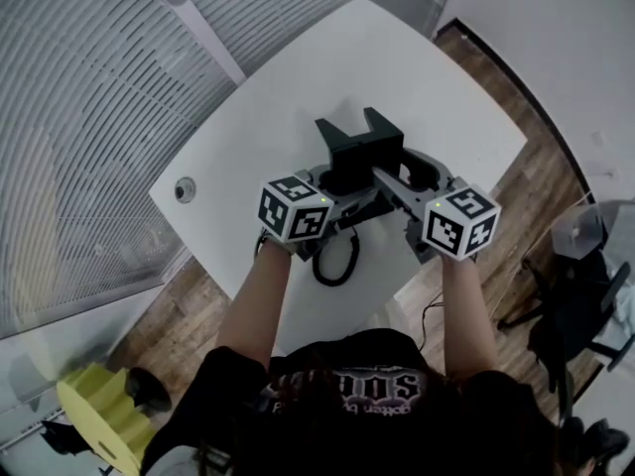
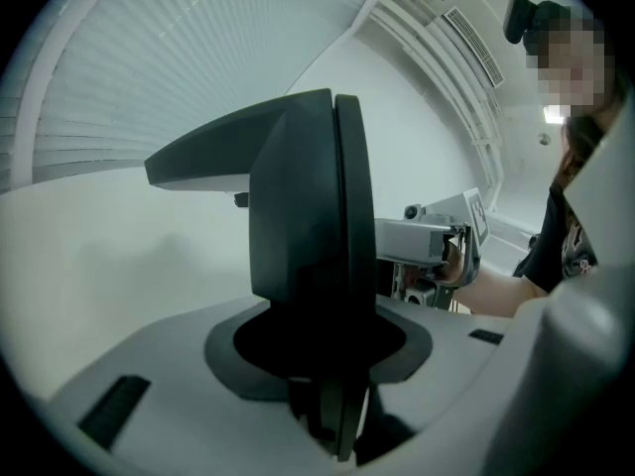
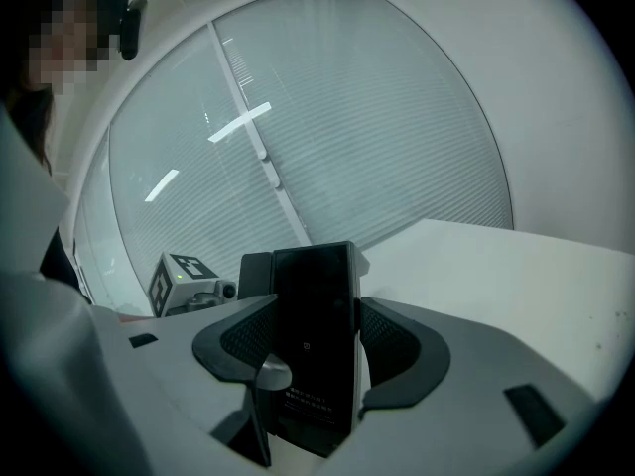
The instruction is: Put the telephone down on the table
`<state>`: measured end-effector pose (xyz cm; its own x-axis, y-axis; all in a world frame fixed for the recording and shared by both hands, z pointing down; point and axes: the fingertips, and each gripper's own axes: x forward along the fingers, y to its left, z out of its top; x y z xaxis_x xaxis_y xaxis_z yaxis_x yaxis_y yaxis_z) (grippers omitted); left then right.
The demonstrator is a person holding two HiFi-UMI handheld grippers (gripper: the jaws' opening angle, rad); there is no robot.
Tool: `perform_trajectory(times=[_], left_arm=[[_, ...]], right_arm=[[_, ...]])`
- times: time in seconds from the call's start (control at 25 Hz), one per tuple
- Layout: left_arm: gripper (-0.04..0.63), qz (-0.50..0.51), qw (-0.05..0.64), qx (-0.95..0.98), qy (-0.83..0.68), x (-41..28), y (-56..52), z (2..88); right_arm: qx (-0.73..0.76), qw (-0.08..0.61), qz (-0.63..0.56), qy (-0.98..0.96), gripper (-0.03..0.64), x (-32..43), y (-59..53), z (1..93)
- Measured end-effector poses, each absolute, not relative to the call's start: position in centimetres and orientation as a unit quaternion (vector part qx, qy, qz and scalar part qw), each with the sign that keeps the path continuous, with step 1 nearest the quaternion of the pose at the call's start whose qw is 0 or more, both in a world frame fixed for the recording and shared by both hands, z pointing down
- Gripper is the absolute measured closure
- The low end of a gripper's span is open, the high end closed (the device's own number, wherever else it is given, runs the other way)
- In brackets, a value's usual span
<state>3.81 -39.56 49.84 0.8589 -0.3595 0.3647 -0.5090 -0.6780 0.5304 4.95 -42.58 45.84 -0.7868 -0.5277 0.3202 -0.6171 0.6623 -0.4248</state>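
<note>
A wall of pale slatted blinds (image 1: 89, 117) runs along the far left side of the desk (image 1: 278, 107), a white top set cornerwise on a wooden floor (image 1: 189, 325). The person (image 1: 367, 385) stands at the desk's near corner, both forearms stretched out over it. A black chair (image 1: 571, 315) stands on the floor off the desk's right side, and a yellow stepped object (image 1: 99, 410) sits on the floor off its near left side.

The telephone (image 1: 359, 147), black and angular, is held over the middle of the desk between the two grippers. The head view does not show whether its underside touches the desktop.

The left gripper (image 2: 322, 360) has its jaws clamped on the telephone's left side. In the left gripper view the black body rises edge-on from between the grey jaws and fills the centre of the picture. The right gripper (image 3: 317, 350) grips the telephone's other side. In the right gripper view a flat black panel with small pale print stands upright, with the dark ribbed pads (image 3: 397, 340) pressed against its two sides. Each gripper's marker cube faces up, towards the desk's near corner.

A black coiled cord (image 1: 337, 261) loops down from the telephone over the near part of the desk. A small round fitting (image 1: 185, 189) is set into the desk close to its left corner, well apart from the telephone.
</note>
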Motion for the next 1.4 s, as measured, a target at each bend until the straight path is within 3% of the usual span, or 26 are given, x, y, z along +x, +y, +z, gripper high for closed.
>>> perform_trajectory(times=[0.6, 1.4], left_arm=[[0.425, 0.08, 0.409, 0.882, -0.222, 3.7, -41.9, 52.2], [0.336, 0.118, 0.468, 0.836, -0.26, 2.6, -43.9, 55.0]], right_arm=[[0.315, 0.091, 0.28, -0.902, 0.347, 4.7, -45.1, 48.2], [0.323, 0.093, 0.308, -0.89, 0.357, 4.0, -47.0, 50.7]])
